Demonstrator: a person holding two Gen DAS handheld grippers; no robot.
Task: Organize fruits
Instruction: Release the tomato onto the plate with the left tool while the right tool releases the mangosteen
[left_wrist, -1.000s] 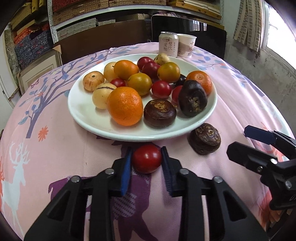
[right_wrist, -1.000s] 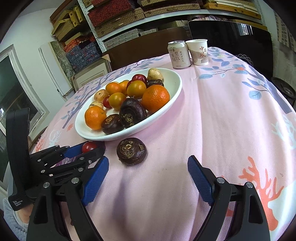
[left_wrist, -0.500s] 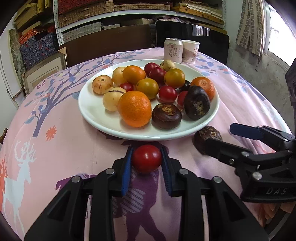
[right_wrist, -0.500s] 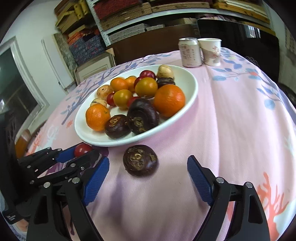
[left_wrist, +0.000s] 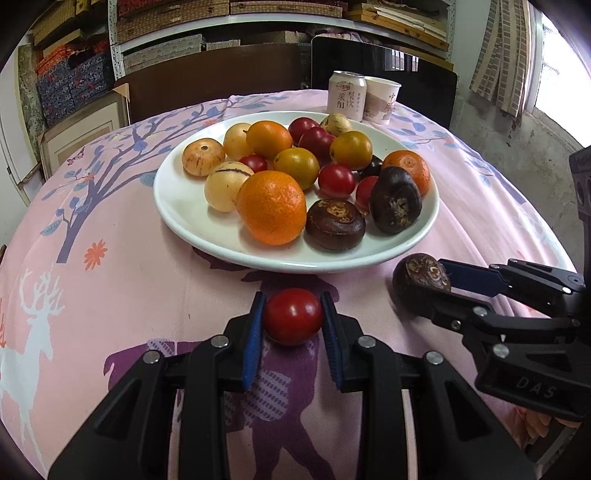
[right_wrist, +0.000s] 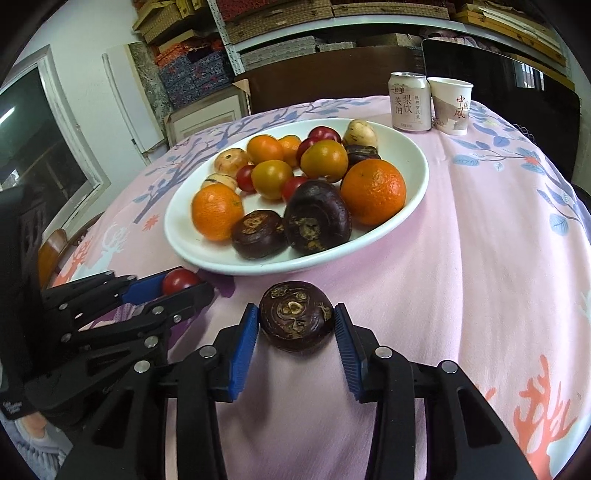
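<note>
The tomato (left_wrist: 292, 316), red, glossy and round, sits on the cloth (left_wrist: 110, 295) just in front of the plate (left_wrist: 177, 206), pinched between the blue pads of the left gripper (left_wrist: 291, 321), both pads touching its sides. To its right, the chestnut (right_wrist: 296, 315), dark brown, flattened, with pale scars on its top, lies on the cloth near the plate rim, between the pads of the right gripper (right_wrist: 295, 325); the pads stand close on either side, the left one touching, while contact on the right cannot be confirmed, so whether the fingers have closed on it cannot be told. The white plate holds oranges (left_wrist: 272, 206), more red tomatoes, yellow-orange fruits, pale streaked fruits and further dark chestnuts. Behind the plate a can (right_wrist: 411, 101) printed with Chinese characters stands upright, touching or just beside a paper cup (right_wrist: 451, 105) marked with red characters. The right gripper's body bears the letters "DAS" in the left wrist view. The pink cloth is printed with white deer, blue branches and orange coral.
</note>
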